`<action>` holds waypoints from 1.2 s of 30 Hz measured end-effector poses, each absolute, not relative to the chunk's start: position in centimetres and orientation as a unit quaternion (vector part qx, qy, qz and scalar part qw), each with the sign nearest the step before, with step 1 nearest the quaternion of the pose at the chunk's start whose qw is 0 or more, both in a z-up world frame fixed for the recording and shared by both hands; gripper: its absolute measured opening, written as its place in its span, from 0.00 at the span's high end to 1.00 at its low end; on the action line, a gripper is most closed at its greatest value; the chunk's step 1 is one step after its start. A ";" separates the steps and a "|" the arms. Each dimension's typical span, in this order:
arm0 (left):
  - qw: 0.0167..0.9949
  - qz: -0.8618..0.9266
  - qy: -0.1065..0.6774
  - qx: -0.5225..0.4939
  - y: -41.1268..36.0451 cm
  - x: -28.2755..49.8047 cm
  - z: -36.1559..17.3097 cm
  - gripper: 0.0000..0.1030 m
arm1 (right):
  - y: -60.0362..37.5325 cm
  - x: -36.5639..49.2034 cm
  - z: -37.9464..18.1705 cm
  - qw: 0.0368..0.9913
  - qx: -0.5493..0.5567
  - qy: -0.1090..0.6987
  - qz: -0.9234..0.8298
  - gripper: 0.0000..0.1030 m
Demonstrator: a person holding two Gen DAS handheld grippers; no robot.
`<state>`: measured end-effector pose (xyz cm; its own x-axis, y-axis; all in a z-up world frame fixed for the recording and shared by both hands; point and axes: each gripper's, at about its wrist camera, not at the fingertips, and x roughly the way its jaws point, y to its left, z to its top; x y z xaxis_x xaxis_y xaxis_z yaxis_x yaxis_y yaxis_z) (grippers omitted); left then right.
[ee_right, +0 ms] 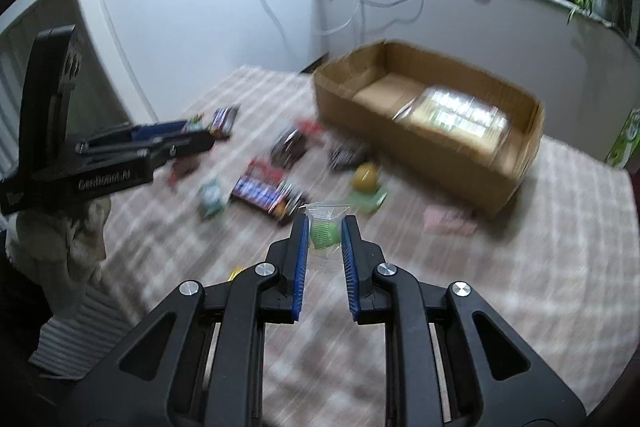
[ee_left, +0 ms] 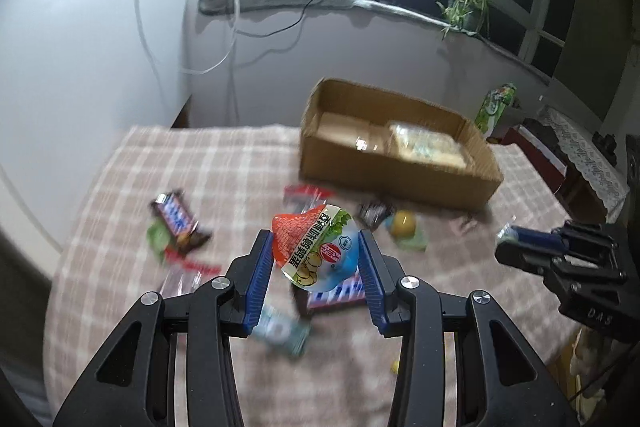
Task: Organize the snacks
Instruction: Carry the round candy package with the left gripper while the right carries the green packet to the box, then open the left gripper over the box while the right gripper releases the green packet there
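Checked cloth (ee_right: pixel 500 307) under scattered snacks; cardboard box (ee_left: pixel 384 183) near window.

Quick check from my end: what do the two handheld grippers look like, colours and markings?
Both match: the left gripper and right gripper have black angular linkages, silver round pivot screws and ribbed blue finger pads. White lettering marks each body's side. No cables visible.

Each camera sits behind its own jaws and looks forward and downward along them, close above the tabletop (ee_left: pixel 120 163). Both views share the box (ee_left: pixel 400 171) beyond the jaws, the scattered snacks (ee_right: pixel 264 189) before it and the window wall. Each also catches the other gripper at its edge.
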<state>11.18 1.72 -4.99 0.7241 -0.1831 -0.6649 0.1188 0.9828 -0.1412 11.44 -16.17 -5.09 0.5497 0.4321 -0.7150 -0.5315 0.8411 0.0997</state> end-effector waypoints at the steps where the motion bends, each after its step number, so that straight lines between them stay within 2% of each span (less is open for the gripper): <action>1: 0.928 -0.086 0.360 -0.044 1.4 11.9 -4.7 0.61 | -16.3 12.4 -4.6 0.880 -0.060 0.383 0.273 0.83; 8: 0.929 -0.108 0.353 -0.038 -0.2 16.6 -3.7 0.61 | -16.4 18.0 -2.9 0.888 -0.045 0.370 0.268 0.83; 18: 0.922 -0.118 0.367 -0.031 -1.6 22.0 -4.4 0.61 | -15.6 24.0 -3.7 0.888 -0.041 0.378 0.259 0.83; 32: 0.913 -0.112 0.391 -0.036 -1.8 25.5 -6.1 0.60 | -14.8 27.7 -6.2 0.881 -0.043 0.400 0.249 0.83; 36: 0.913 -0.110 0.392 -0.039 -1.8 25.8 -6.2 0.55 | -14.8 27.8 -6.4 0.883 -0.048 0.399 0.243 0.83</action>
